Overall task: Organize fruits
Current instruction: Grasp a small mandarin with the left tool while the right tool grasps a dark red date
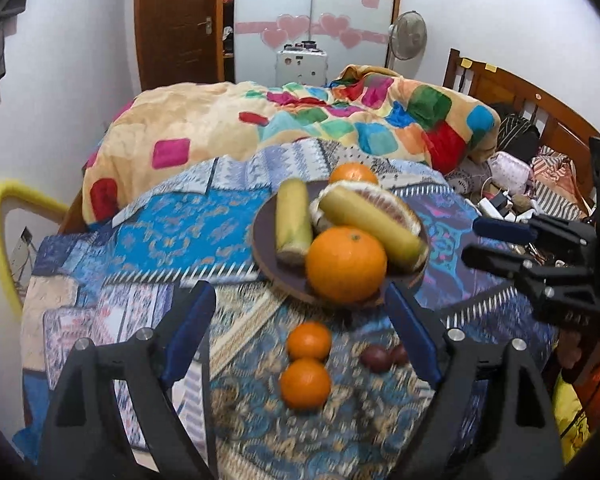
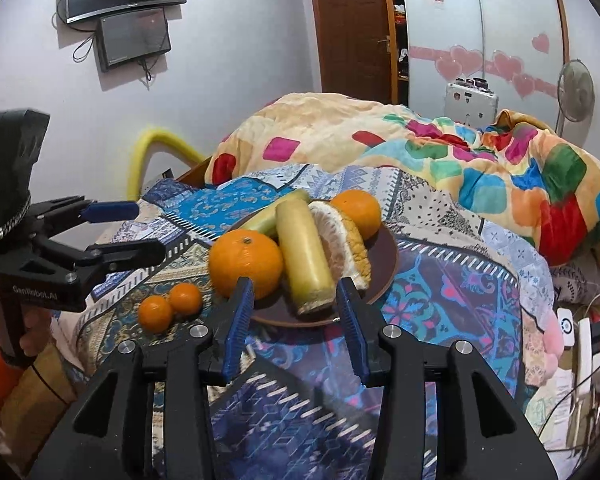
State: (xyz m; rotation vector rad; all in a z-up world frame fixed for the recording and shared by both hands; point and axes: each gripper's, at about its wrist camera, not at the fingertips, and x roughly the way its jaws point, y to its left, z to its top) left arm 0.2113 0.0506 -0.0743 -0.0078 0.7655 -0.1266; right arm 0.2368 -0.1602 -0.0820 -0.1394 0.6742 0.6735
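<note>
The brown plate already held big oranges, cane-like sticks and pomelo. Both grippers, left gripper and right gripper, hung open and empty (jaws spread). Two small tangerines lay on the cloth beside the plate, probably next to be grasped.

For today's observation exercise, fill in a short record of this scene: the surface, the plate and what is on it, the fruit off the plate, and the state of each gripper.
surface: patterned blue cloth
plate: dark brown plate
on plate: large orange, second orange at the far rim, two yellow-green stalks, peeled pomelo piece
off plate: two small oranges touching, two dark purple fruits beside them
left gripper: open, empty, above the small oranges
right gripper: open, empty, facing the plate
</note>
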